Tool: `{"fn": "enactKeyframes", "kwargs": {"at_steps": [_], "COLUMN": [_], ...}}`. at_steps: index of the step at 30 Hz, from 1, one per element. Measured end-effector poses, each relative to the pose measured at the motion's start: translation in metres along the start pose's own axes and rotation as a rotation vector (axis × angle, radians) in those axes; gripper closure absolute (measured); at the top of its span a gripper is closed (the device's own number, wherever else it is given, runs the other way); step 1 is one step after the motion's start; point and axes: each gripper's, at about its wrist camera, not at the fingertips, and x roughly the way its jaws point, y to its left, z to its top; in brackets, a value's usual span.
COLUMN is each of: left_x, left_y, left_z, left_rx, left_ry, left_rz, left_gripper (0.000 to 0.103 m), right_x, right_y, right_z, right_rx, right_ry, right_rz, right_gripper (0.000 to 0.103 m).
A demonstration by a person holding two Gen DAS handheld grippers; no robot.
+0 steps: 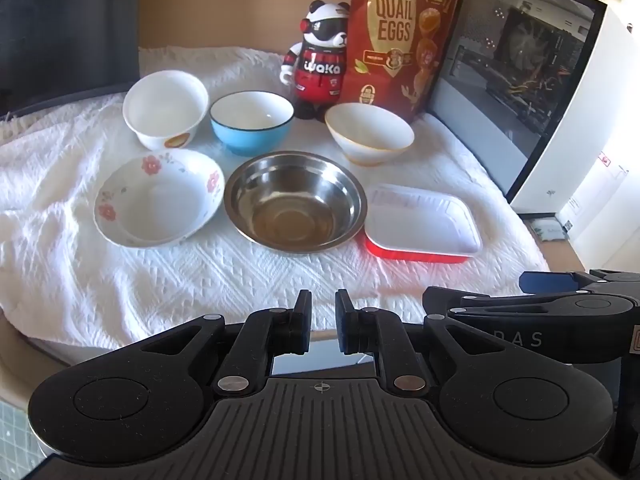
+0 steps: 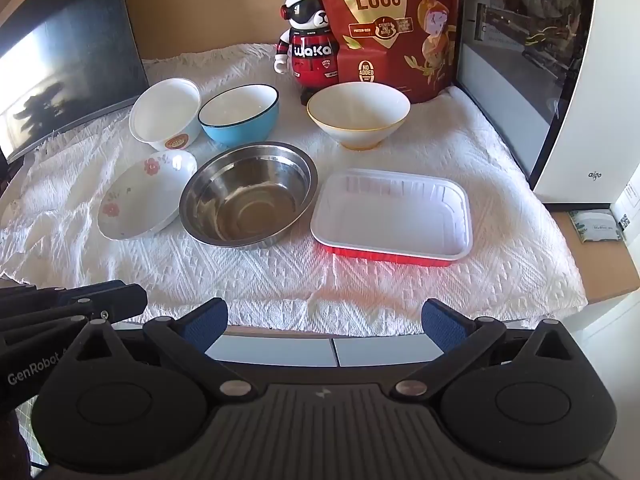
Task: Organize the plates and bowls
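Note:
On a white cloth (image 1: 120,280) stand a white bowl with an orange logo (image 1: 166,109) (image 2: 166,114), a blue bowl (image 1: 251,122) (image 2: 239,118), a white bowl with a gold rim (image 1: 369,132) (image 2: 359,114), a flowered dish (image 1: 158,196) (image 2: 146,194), a steel bowl (image 1: 295,200) (image 2: 248,192) and a red tray with a white inside (image 1: 422,222) (image 2: 392,216). My left gripper (image 1: 323,326) is nearly shut and empty at the cloth's near edge. My right gripper (image 2: 325,326) is open and empty, in front of the tray.
A panda figure (image 1: 320,56) (image 2: 306,44) and a red quail-egg bag (image 1: 400,36) (image 2: 388,24) stand at the back. A white computer case with a glass side (image 1: 540,92) (image 2: 560,80) is on the right. A dark monitor (image 2: 60,80) is on the left.

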Motion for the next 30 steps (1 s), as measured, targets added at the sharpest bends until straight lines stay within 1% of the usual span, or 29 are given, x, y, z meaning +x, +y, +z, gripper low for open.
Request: {"fn": "enactKeyframes", "kwargs": {"at_steps": [20, 30], "left_x": [-0.0012, 0.0019], "left_y": [-0.0029, 0.0004], "left_z": [0.0008, -0.0003], "left_rx": [-0.012, -0.024], "left_ry": [0.002, -0.017], "left_rz": [0.01, -0.001], "left_gripper": [0.088, 0.088], "right_x": [-0.0018, 0.0002], "right_y": [-0.0012, 0.0008], "right_z": [-0.002, -0.0002], "right_rx": [0.006, 0.006], "right_ry": [-0.003, 0.002], "right_rz": [-0.001, -0.001], "right_gripper": [0.0, 0.0]}}
